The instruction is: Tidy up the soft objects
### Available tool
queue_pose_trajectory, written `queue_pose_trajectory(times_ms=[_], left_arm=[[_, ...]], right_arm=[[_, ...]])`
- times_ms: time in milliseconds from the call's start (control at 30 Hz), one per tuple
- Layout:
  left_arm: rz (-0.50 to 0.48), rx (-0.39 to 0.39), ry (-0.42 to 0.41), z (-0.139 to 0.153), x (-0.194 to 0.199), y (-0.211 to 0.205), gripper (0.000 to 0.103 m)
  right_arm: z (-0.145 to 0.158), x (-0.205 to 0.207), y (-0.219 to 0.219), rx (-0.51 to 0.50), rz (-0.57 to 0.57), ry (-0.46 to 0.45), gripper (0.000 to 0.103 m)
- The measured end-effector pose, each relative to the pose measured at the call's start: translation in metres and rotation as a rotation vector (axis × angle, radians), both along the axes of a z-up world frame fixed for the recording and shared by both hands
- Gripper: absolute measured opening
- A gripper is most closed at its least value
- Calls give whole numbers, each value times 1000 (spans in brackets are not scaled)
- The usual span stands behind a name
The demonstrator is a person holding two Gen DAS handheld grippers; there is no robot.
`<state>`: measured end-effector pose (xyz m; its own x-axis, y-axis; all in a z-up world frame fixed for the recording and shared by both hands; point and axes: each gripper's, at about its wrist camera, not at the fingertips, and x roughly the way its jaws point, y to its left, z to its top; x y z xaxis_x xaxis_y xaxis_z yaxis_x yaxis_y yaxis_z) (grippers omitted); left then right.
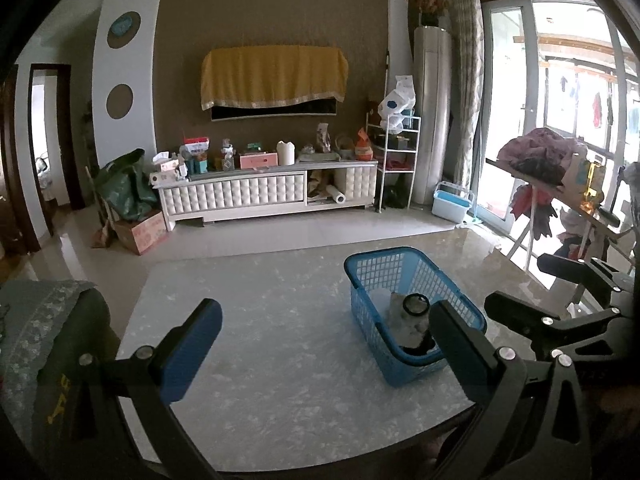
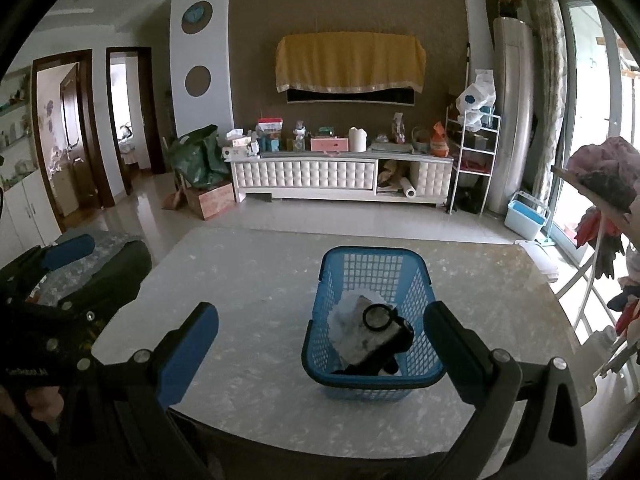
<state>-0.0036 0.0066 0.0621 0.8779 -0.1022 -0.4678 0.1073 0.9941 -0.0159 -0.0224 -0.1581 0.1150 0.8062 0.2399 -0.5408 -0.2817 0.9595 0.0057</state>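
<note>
basket [image 2: 374,376] at 12 o'clock on surface [image 2: 256,280], soft stuff [image 2: 360,336] already piled inside | left claw [image 1: 320,344] released, empty | right claw [image 2: 320,344] released too, likely backed off after dropping

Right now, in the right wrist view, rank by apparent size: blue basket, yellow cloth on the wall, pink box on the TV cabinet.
1. blue basket, though it is nearest the camera
2. yellow cloth
3. pink box

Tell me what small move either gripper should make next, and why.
Probably hold both back: the left gripper and right gripper are open and empty, the soft items already lie inside the blue basket, and the marble table shows nothing else to collect.
</note>
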Motion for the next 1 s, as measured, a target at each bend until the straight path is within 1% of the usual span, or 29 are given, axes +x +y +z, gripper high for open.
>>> queue_pose_trajectory(times_ms=[367, 500, 833, 933, 1000], left_arm=[[12, -4, -8, -1, -6, 5, 103], [-10, -18, -2, -2, -5, 5, 103], [-13, 9, -1, -5, -7, 1, 103], [-36, 2, -7, -5, -9, -2, 103], [-34, 8, -7, -5, -9, -3, 103]], right_arm=[[-3, -5, 2, 5, -2, -6, 103], [-4, -6, 3, 4, -4, -4, 103], [-6, -10, 2, 5, -1, -1, 103], [-7, -11, 1, 4, -1, 3, 103], [-6, -13, 1, 2, -2, -1, 103]])
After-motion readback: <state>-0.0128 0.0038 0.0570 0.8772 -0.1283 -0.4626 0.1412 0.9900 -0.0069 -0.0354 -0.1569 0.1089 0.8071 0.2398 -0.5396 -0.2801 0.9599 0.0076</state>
